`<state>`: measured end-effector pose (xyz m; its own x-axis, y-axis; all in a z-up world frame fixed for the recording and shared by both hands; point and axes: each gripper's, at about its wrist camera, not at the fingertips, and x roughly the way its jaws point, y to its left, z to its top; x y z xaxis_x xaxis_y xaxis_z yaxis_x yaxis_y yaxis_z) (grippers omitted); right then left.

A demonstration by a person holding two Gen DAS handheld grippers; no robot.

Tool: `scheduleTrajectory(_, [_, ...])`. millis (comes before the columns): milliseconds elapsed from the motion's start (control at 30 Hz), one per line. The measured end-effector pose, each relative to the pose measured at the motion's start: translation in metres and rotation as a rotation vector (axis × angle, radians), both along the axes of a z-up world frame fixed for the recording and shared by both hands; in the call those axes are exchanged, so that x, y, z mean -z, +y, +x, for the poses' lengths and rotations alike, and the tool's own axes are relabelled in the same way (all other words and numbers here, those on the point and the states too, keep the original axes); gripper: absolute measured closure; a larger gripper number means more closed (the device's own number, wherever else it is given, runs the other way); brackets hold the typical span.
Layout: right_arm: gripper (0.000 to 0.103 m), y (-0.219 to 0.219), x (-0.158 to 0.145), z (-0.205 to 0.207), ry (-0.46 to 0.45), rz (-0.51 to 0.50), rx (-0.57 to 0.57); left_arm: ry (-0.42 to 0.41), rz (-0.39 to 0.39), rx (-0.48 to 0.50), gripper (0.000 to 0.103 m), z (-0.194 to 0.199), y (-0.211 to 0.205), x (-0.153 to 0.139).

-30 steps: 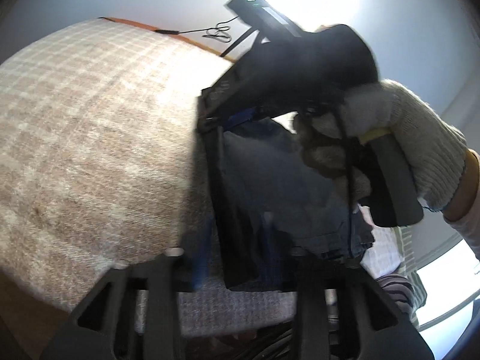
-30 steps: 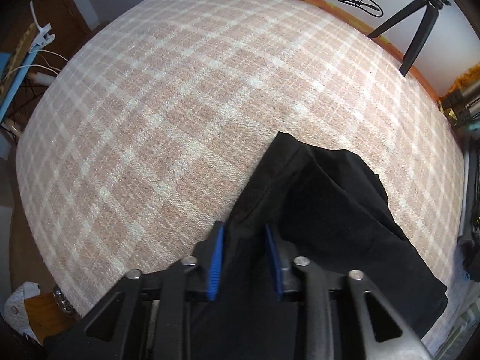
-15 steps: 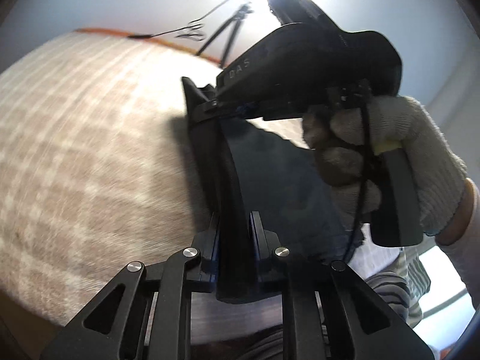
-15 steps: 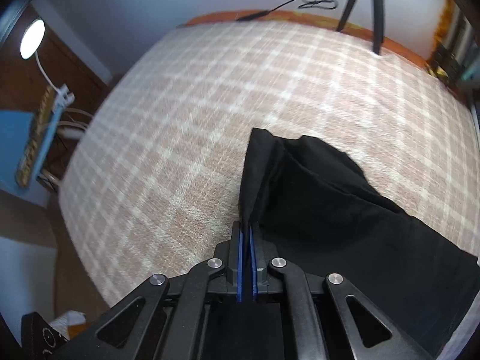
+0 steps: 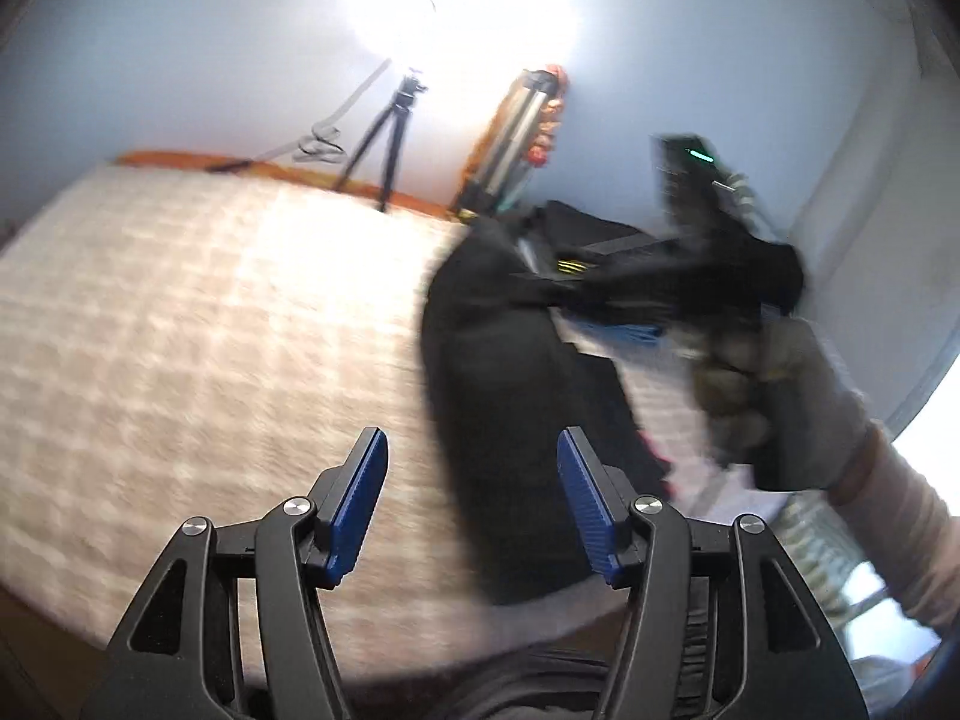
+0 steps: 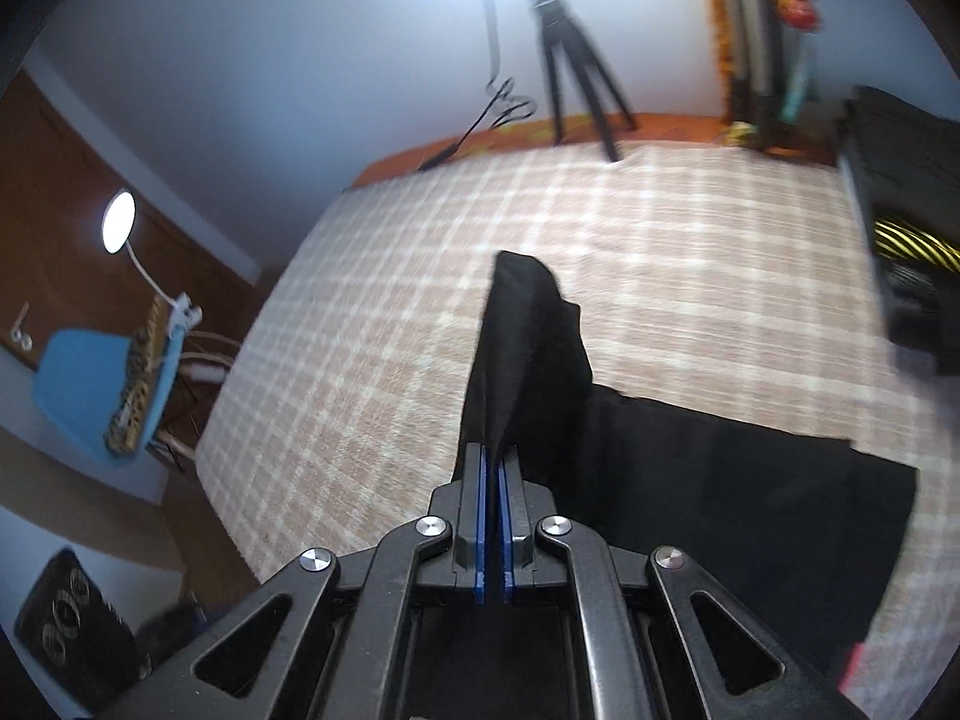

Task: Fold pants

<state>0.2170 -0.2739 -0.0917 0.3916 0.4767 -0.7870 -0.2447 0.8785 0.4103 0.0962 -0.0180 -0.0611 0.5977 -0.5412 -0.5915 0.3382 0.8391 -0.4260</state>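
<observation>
The black pants (image 6: 690, 480) lie on the plaid bed cover (image 6: 660, 252), one edge pulled up into a peak. My right gripper (image 6: 493, 450) is shut on that raised edge. In the left wrist view a gloved hand (image 5: 750, 384) holds the right gripper (image 5: 540, 291), and the pants (image 5: 498, 390) hang down from it onto the bed cover (image 5: 180, 330). My left gripper (image 5: 474, 480) is opening, and its blue pads (image 5: 360, 504) stand wide apart. The dark cloth lies just beyond them and neither pad presses on it.
A black tripod (image 6: 570, 60) and loose cable stand at the bed's far edge under a bright light. A blue chair (image 6: 90, 384) and a round lamp (image 6: 117, 222) are at the left. A black case (image 6: 900, 210) sits at the bed's right side.
My left gripper closed on the pants' edge, then opened and let go. My right gripper shut on the cloth, lifted it and swung across the bed.
</observation>
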Motion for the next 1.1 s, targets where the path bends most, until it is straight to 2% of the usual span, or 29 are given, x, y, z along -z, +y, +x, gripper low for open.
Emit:
scheduleTrajectory(100, [0.102, -0.031, -0.002, -0.010, -0.012, 0.005, 0.035, 0.009, 0.042, -0.016, 0.045, 0.010, -0.004, 0.010])
scheduleTrajectory(167, [0.102, -0.051, 0.001, -0.015, -0.004, -0.001, 0.056, 0.014, 0.090, 0.007, 0.047, 0.020, -0.019, 0.018])
scheduleTrajectory(300, [0.102, -0.092, 0.013, -0.020, 0.019, -0.027, 0.107, -0.001, 0.169, 0.118, 0.050, 0.021, -0.062, 0.028])
scheduleTrajectory(567, [0.103, -0.154, 0.030, -0.014, 0.031, -0.083, 0.194, -0.046, 0.273, 0.322, 0.061, 0.022, -0.143, 0.039])
scheduleTrajectory(667, [0.103, -0.168, 0.037, -0.008, 0.035, -0.106, 0.212, -0.044, 0.326, 0.395, 0.065, 0.020, -0.165, 0.049])
scheduleTrajectory(867, [0.101, -0.172, 0.061, 0.000, 0.065, -0.126, 0.192, 0.001, 0.382, 0.433, 0.070, 0.021, -0.179, 0.072])
scheduleTrajectory(967, [0.097, -0.176, 0.065, -0.002, 0.062, -0.114, 0.192, 0.005, 0.396, 0.449, 0.070, 0.019, -0.183, 0.077])
scheduleTrajectory(1067, [0.083, -0.181, 0.059, -0.009, 0.042, -0.146, 0.194, -0.010, 0.430, 0.471, 0.070, 0.014, -0.189, 0.078])
scheduleTrajectory(1100, [0.074, -0.182, 0.056, -0.012, 0.034, -0.155, 0.197, -0.017, 0.439, 0.473, 0.070, 0.013, -0.191, 0.078])
